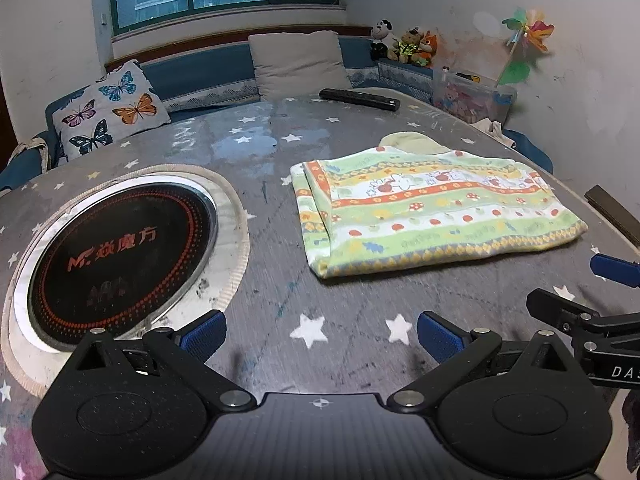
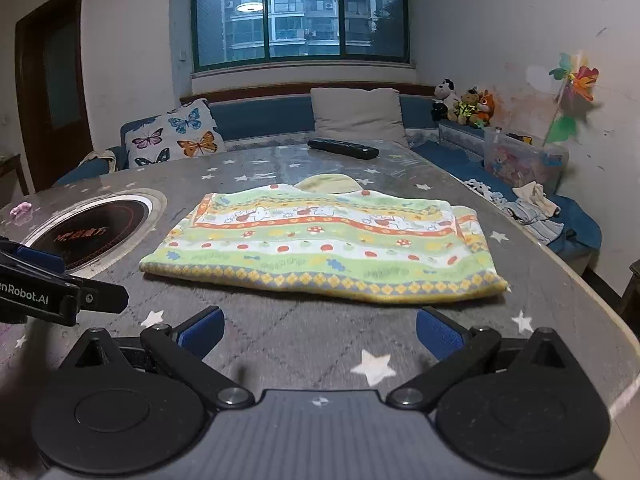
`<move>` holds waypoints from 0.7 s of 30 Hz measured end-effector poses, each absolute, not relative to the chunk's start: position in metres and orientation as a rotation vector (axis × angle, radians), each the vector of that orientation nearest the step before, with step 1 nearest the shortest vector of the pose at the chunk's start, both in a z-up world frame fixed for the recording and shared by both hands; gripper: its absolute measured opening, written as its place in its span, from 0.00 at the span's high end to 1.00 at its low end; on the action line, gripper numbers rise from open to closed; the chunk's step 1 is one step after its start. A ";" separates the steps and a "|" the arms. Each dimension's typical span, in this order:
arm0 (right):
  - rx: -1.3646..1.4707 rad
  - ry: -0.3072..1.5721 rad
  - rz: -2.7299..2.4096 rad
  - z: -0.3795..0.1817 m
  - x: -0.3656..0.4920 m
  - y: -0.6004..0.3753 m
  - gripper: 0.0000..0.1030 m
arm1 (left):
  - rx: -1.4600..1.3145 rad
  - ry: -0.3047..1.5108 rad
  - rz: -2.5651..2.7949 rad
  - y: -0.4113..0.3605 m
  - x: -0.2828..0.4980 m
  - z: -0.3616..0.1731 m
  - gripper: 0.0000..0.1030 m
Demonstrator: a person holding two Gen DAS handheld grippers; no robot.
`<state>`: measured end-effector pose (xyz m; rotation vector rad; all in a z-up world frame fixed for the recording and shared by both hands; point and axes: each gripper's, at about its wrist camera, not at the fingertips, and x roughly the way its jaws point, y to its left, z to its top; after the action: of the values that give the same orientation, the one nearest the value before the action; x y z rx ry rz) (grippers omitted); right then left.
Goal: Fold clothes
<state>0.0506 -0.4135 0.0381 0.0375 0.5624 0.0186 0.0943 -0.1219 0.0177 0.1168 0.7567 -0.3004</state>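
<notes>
Right wrist view: folded green-striped patterned cloth (image 2: 324,248) lies flat on grey star-print table (image 2: 280,340); right gripper (image 2: 320,332) and left gripper (image 1: 320,336) both gape empty.

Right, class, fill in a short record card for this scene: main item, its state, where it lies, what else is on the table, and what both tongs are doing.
main item: patterned cloth
state: folded into a flat rectangle, a pale yellow piece poking out behind it
place: on the star-print table, right of the round cooktop
also on table: black remote at the far edge
left tongs: open, holding nothing, short of the cloth
right tongs: open, holding nothing, just short of the cloth's near edge
</notes>
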 end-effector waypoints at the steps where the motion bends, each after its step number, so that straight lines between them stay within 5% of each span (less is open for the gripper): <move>1: 0.039 0.561 0.017 0.038 0.049 -0.413 0.00 | 0.116 0.757 -0.302 -0.122 0.093 0.018 0.00; 21: 0.075 0.560 -0.037 0.034 0.021 -0.403 0.00 | 0.136 0.752 -0.306 -0.116 0.066 0.014 0.00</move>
<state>0.0212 -0.4031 0.0339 0.0751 0.5604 -0.0368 0.0660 -0.1164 0.0135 0.1363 0.7518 -0.3062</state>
